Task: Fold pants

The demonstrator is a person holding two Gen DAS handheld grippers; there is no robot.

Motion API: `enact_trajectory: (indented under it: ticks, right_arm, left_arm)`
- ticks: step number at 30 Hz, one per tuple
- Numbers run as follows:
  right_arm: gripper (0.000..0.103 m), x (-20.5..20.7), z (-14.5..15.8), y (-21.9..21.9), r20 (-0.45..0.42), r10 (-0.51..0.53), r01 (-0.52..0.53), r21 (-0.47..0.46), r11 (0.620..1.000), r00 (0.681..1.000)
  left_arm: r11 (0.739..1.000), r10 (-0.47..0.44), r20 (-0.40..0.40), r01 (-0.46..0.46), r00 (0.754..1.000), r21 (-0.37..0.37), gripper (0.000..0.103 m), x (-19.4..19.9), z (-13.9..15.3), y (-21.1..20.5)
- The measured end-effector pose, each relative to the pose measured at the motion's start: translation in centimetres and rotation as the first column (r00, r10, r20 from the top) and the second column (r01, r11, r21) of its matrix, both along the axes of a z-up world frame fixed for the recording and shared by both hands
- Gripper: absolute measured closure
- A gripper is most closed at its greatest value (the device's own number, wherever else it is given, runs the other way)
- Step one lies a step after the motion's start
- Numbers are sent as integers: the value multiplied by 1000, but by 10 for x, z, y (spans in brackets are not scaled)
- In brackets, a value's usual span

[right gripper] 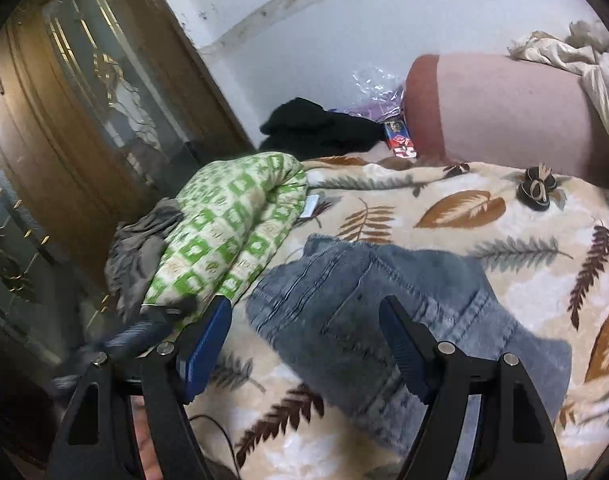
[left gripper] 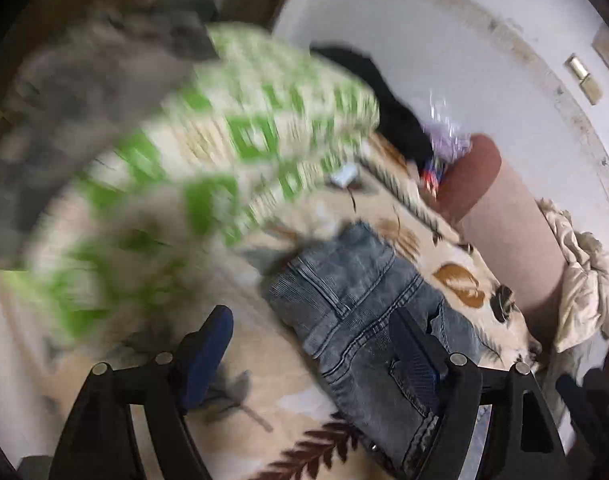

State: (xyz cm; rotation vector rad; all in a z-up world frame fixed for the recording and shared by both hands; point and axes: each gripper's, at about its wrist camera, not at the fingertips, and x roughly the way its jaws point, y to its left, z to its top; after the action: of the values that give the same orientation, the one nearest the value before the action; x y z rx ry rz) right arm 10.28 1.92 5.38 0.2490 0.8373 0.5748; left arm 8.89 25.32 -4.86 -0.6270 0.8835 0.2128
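left gripper (left gripper: pixel 316 344): jaws spread wide, nothing between the pads, poised over the jeans' edge.
right gripper (right gripper: pixel 304 320): jaws spread wide, empty, above the jeans.
jeans (right gripper: pixel 360 292): grey-blue denim, folded into a compact bundle, lying on the blanket.
blanket (right gripper: pixel 484 240): cream, leaf-printed, covering the bed.
green-checked quilt (right gripper: pixel 232 220): rolled, just left of the jeans.
bolster (right gripper: pixel 500 112): pink, against the wall.
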Motion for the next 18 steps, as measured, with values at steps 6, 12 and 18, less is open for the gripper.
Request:
enact_trajectory:
  ticks: [6,12,18]
  right_arm:
    - [26,76,-28,39,-107,46,-52,-51,997,993]
    - [26,176,-77,84,-316,118,-152,-85,985,942]
    - [26,236,-131,137,-417,172,-289,-236,928,892]
  left_arm:
    - [985,-18,-106,-1,994,-171,22,13,-51,1]
    - [969,9,-99,-33,995,-244,34,23,-59,0]
    - [971,25,-158,-62,987,-231,43,38,-71,0]
